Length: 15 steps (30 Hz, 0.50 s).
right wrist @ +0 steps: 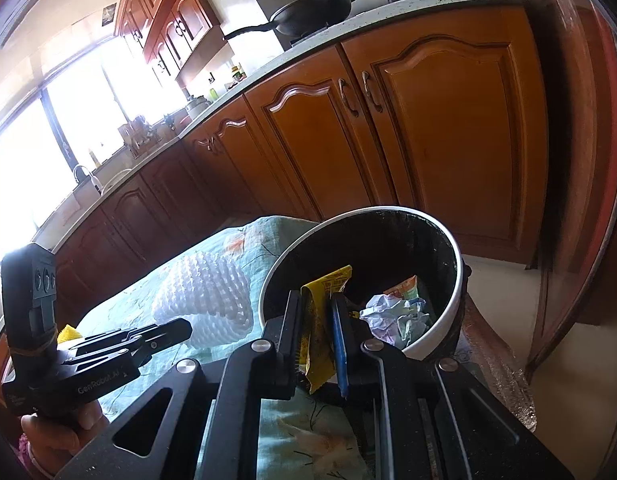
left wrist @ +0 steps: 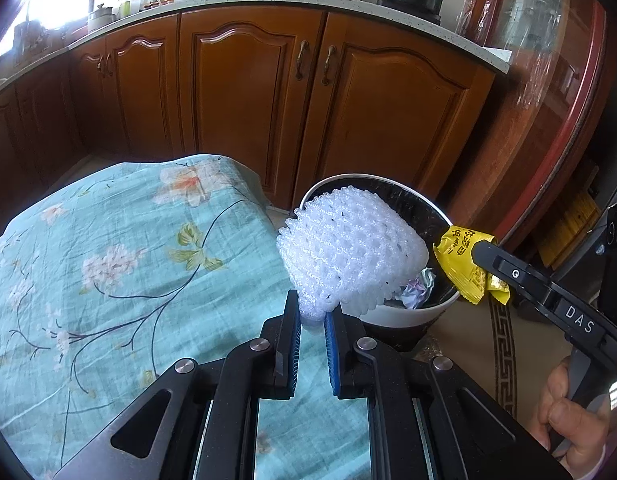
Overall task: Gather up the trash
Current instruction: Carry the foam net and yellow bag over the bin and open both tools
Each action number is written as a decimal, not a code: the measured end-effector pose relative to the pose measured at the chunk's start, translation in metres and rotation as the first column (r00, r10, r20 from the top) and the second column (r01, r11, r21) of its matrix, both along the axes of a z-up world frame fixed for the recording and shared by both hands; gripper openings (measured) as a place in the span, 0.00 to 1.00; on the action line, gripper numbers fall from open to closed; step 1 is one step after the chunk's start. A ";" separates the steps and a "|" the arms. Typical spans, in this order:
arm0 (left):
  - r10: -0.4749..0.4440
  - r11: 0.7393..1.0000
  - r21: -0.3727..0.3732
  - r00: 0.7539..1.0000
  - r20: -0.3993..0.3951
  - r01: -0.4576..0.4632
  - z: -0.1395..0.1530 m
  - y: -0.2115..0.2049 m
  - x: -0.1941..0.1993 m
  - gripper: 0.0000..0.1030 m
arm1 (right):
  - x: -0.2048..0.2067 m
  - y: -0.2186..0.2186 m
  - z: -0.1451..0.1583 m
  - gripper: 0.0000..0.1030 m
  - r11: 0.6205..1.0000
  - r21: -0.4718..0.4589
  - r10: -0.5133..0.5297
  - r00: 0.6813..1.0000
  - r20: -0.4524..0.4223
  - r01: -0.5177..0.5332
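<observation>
Two pieces of trash are held at the white trash bin (left wrist: 408,314), one in each tool. From the left wrist view, the left hand-held gripper (left wrist: 312,320) pinches the lower edge of a white foam fruit net (left wrist: 348,248), which stands up in front of the bin's near rim; only this view shows "DAS" printed on the right tool's finger. From the right wrist view, the right hand-held gripper (right wrist: 318,320) is closed on a yellow snack wrapper (right wrist: 320,320) at the bin's near rim, and crumpled paper (right wrist: 382,312) lies inside the bin. Only here can "CenRobot.AI" be read on the left tool. Red characters on the wrapper are too small to read. Beside the bin lies the floral-clothed surface (left wrist: 108,240).
</observation>
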<state>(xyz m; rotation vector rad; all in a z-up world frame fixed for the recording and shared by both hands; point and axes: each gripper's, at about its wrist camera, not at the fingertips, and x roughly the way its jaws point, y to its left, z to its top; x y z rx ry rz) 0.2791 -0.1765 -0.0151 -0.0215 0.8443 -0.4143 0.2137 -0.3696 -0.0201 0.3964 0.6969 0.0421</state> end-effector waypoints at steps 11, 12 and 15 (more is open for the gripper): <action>-0.032 0.999 0.015 0.999 0.000 0.032 0.002 -0.024 0.018 0.10 | 0.010 -0.016 0.002 0.13 1.000 -0.016 -0.021 1.000 0.000 0.021; -0.034 0.999 0.016 0.999 -0.002 0.034 0.002 -0.025 0.021 0.10 | 0.011 -0.018 0.002 0.13 1.000 -0.016 -0.022 1.000 -0.002 0.022; -0.042 0.999 0.023 0.999 -0.002 0.042 0.001 -0.031 0.028 0.10 | 0.016 -0.022 0.002 0.13 0.999 -0.018 -0.028 1.000 -0.005 0.028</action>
